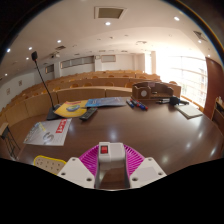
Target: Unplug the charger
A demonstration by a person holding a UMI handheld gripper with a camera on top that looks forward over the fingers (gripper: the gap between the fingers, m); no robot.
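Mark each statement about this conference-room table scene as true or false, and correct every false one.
1. A white object sits between the gripper's fingers. True.
2. A microphone stands on the table. True.
3. The table is bare beyond the fingers. False: papers, a yellow item and a brown box lie on it.
4. The room is dark. False: ceiling lights are on.
5. The brown box lies right at the fingertips. False: it sits far beyond them.

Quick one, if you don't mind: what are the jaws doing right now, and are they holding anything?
Gripper: jaws shut on a small white block, likely the charger, above the table.
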